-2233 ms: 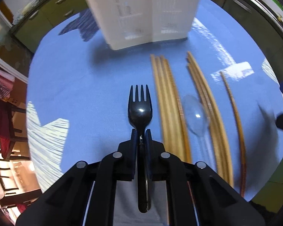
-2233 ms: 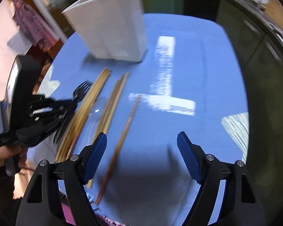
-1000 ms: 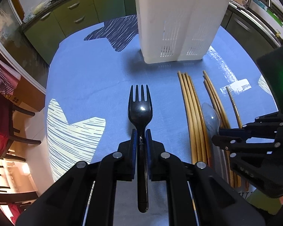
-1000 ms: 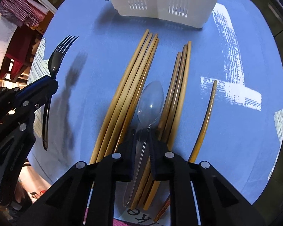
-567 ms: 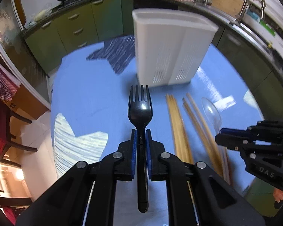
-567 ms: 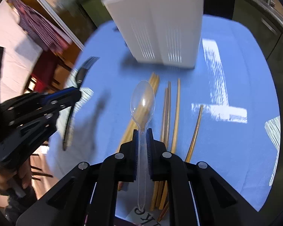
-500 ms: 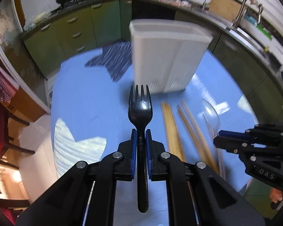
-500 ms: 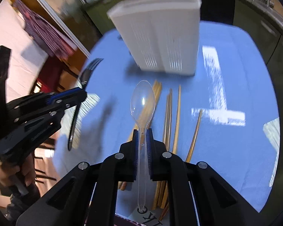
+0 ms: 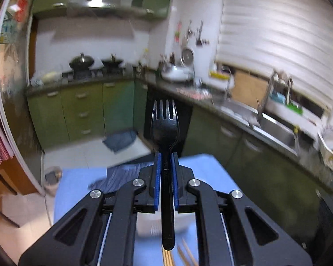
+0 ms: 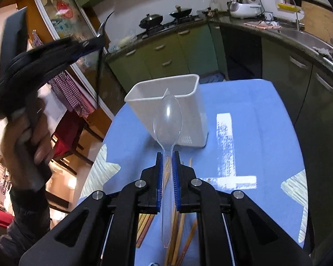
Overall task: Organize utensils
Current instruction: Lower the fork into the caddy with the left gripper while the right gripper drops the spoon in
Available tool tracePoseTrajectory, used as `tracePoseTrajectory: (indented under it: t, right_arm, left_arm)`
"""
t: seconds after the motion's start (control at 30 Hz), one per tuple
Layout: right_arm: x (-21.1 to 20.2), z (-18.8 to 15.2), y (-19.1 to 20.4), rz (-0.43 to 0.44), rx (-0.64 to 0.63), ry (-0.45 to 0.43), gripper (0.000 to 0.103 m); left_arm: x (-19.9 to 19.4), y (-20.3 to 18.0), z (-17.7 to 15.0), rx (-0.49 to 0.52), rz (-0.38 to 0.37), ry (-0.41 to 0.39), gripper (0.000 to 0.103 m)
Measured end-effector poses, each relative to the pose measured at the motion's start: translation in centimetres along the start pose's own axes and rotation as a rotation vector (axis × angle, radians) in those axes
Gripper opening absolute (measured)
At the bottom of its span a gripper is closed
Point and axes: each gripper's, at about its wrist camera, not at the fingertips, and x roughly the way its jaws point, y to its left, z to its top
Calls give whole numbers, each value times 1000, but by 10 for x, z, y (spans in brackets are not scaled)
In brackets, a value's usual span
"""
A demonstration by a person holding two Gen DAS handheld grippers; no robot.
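Both grippers have lifted off the blue table (image 10: 266, 119): the left gripper (image 9: 165, 166) clamps a black plastic fork (image 9: 164, 124), the right gripper (image 10: 167, 168) a clear plastic spoon (image 10: 167, 117), ready for the white divided caddy (image 10: 177, 93).

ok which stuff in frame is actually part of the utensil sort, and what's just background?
Job:
black fork, clamped in left gripper
clear spoon, clamped in right gripper
white caddy
wooden chopsticks on the blue cloth

Background:
pots
rice cooker
sink

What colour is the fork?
Black; the fork shows best in the left wrist view.
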Motion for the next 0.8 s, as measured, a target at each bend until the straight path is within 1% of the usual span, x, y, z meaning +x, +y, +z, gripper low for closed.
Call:
tracePoseTrajectory:
  t: [0.13, 0.23, 0.33, 0.47, 0.57, 0.67, 0.73, 0.8]
  right_arm:
    - [-5, 0, -8, -12, 1, -30, 9]
    - [-13, -2, -12, -30, -2, -62, 9]
    - [-19, 1, -20, -44, 6, -83, 9]
    - [-28, 8, -24, -49, 19, -109, 9]
    - [-32, 16, -22, -48, 17, -131, 9]
    - [-36, 31, -15, -65, 1, -169, 9]
    - [-36, 48, -9, -97, -19, -212, 9]
    - [-36, 62, -6, -102, -24, -242, 9]
  left_arm:
    - [33, 2, -2, -31, 14, -76, 9]
    - [54, 3, -8, -32, 38, -96, 9]
    - [67, 5, -18, -23, 66, -86, 9]
    - [68, 13, -36, -14, 85, -66, 9]
    - [65, 15, -48, 5, 83, -42, 9]
    - [58, 16, -55, 21, 68, -11, 9]
    - [53, 15, -57, 31, 51, 6, 9]
    - [49, 17, -58, 39, 38, 24, 11]
